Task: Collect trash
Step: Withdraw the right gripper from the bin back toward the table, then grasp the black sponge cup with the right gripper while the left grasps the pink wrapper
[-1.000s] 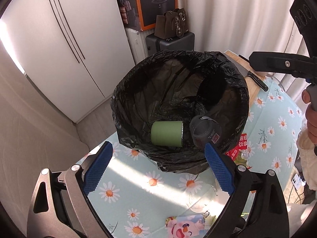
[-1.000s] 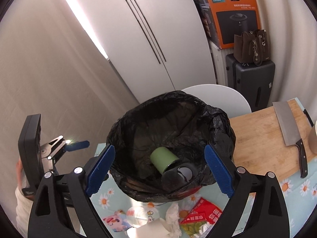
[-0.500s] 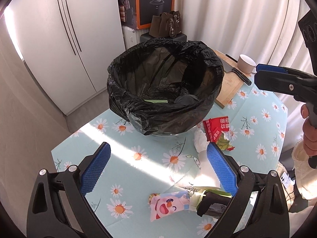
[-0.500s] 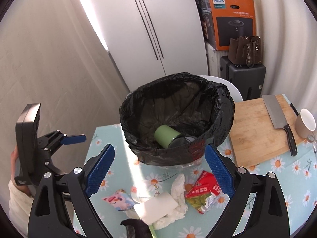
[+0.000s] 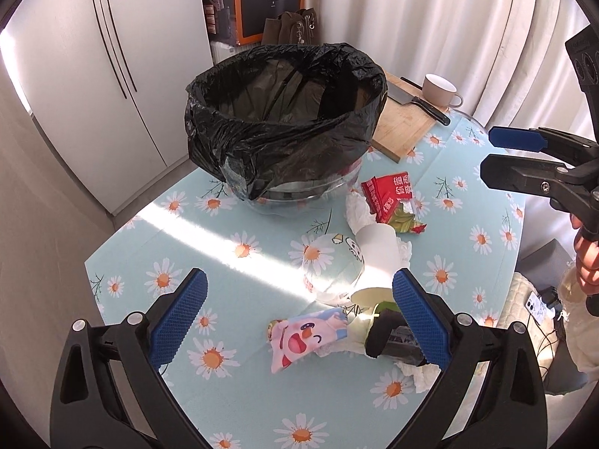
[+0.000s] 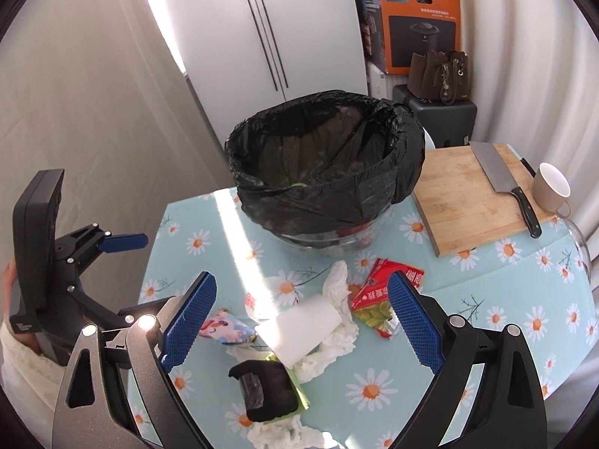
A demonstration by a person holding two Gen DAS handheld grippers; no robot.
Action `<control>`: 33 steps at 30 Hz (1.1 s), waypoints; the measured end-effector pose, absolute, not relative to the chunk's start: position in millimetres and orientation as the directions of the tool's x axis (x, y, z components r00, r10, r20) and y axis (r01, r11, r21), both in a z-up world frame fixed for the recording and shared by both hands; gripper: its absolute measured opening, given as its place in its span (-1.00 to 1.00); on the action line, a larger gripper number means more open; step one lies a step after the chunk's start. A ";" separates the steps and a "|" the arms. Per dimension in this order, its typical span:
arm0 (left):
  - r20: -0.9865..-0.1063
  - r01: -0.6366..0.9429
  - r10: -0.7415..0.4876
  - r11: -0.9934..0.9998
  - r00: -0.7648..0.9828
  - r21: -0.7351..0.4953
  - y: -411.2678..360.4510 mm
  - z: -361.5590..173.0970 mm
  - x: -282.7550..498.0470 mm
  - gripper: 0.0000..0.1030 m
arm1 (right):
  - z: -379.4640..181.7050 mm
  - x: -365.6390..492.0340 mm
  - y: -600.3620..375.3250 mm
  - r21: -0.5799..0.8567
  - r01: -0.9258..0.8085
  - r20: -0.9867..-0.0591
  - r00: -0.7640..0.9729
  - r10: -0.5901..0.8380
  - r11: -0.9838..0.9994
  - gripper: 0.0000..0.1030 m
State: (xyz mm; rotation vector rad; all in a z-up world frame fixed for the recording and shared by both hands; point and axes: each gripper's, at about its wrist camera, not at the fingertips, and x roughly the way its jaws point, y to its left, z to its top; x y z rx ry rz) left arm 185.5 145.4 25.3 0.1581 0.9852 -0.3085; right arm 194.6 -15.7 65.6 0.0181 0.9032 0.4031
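A bin lined with a black bag (image 5: 284, 119) (image 6: 325, 172) stands at the back of the daisy-print table (image 5: 209, 262). Loose trash lies in front of it: a red wrapper (image 5: 391, 196) (image 6: 378, 292), a white paper cup (image 5: 376, 249) (image 6: 303, 325) on crumpled tissue (image 6: 337, 284), a pink cartoon packet (image 5: 307, 336) (image 6: 224, 327) and a black roll (image 5: 389, 338) (image 6: 264, 389). My left gripper (image 5: 297, 321) is open above the packet, holding nothing. My right gripper (image 6: 299, 321) is open over the cup, empty too.
A wooden cutting board (image 6: 471, 194) with a cleaver (image 6: 501, 179) and a beige mug (image 6: 550, 187) sits at the back right. White cabinet doors (image 5: 93, 75) and an orange box (image 6: 411, 22) stand behind. The table edge runs near the bottom left.
Both grippers have pulled back and up from over the bin's mouth toward the table's near side. The loose trash has come into view; the bin's contents are now mostly hidden.
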 end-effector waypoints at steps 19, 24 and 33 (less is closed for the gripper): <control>-0.854 0.460 -0.285 0.886 0.434 -0.062 168.2 -61.3 150.5 0.88 | -11.4 154.0 16.2 0.107 -0.391 -0.898 0.357 0.257 0.914 0.71; -0.839 0.474 -0.315 0.877 0.443 -0.079 168.3 -86.0 138.0 0.88 | -36.1 145.4 22.3 0.128 -0.427 -0.924 0.278 0.264 0.895 0.71; -0.798 0.391 -0.381 0.898 0.466 -0.200 179.0 -105.3 142.1 0.88 | -60.0 125.3 40.4 0.079 -0.519 -0.931 0.268 0.249 0.851 0.71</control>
